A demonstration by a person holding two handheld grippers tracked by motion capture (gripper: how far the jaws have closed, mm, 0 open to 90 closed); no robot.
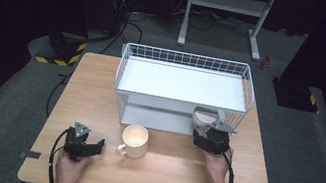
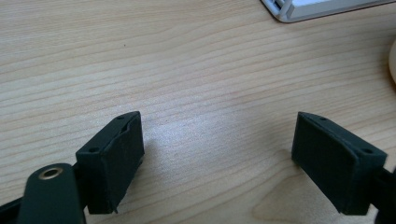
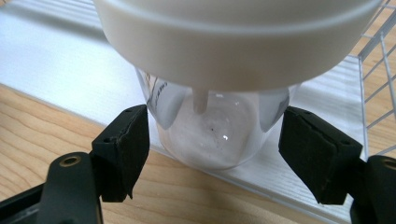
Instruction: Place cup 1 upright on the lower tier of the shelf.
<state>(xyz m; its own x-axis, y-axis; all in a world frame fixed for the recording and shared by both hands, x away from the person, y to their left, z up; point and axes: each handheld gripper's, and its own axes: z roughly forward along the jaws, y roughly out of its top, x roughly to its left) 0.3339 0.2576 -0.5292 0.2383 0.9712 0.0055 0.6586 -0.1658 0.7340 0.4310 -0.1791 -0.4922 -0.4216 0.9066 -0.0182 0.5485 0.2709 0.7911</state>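
The table (image 1: 100, 90) is showing pale wood with a fine grain and a soft matt sheen. The rack (image 1: 185, 83) is looking like white-coated metal wire around smooth white shelves. The mug (image 1: 134, 140) is gleaming, glossy cream glaze. The jar (image 3: 219, 135) is showing clear, shiny plastic under a smooth white lid (image 3: 233, 37). The gripper pads (image 3: 128, 149) are looking matt black and rubbery.

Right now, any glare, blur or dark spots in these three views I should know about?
High view: the table is lit, the room around it nearly black, and the mug glows, slightly overexposed. Left gripper view: a soft sheen on the wood between the tongs. Right gripper view: the cup is very close, its white lid soft and blown out, with small glints in the clear plastic.
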